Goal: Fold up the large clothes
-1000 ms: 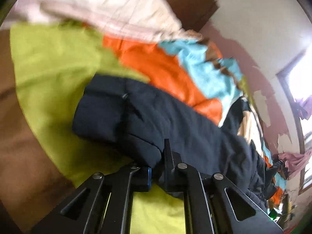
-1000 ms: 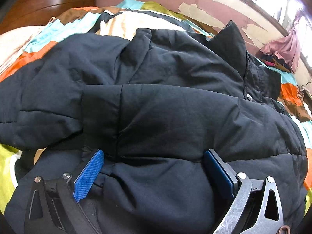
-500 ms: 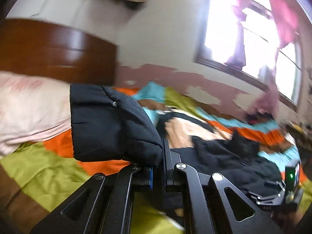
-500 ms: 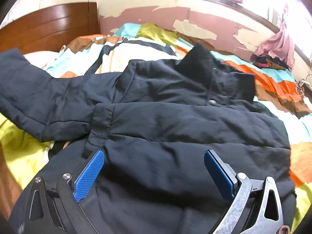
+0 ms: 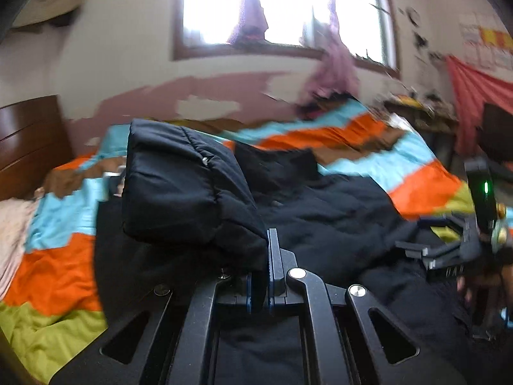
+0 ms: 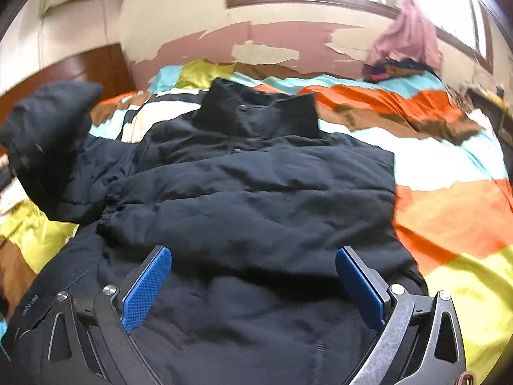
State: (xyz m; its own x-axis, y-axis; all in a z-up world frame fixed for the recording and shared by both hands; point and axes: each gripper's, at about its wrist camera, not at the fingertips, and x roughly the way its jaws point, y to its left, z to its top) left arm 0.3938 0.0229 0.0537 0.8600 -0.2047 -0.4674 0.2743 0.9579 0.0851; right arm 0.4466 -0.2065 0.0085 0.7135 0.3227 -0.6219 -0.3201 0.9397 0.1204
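A black padded jacket [image 6: 256, 186] lies spread front-up on the bed, collar toward the far wall. My left gripper [image 5: 263, 276] is shut on the cuff end of its sleeve [image 5: 186, 186], which hangs lifted above the jacket body [image 5: 320, 211]. In the right wrist view that raised sleeve [image 6: 48, 134] stands up at the far left. My right gripper [image 6: 253, 256] hovers open over the jacket's lower part, with nothing pressed between its blue pads [image 6: 146, 288]. The right gripper [image 5: 449, 250] also shows at the right edge of the left wrist view.
A striped bedspread [image 6: 433, 166] in orange, blue, green and brown covers the bed. A wooden headboard [image 5: 29, 141] is at the left, with a pale pillow [image 5: 12, 243] below it. Pink clothes [image 6: 404, 41] are heaped by the peeling far wall under a window.
The left gripper lifted the sleeve off the bedspread and swung it toward the jacket body while rolling upright. The right gripper drew back and rose, so more of the jacket shows.
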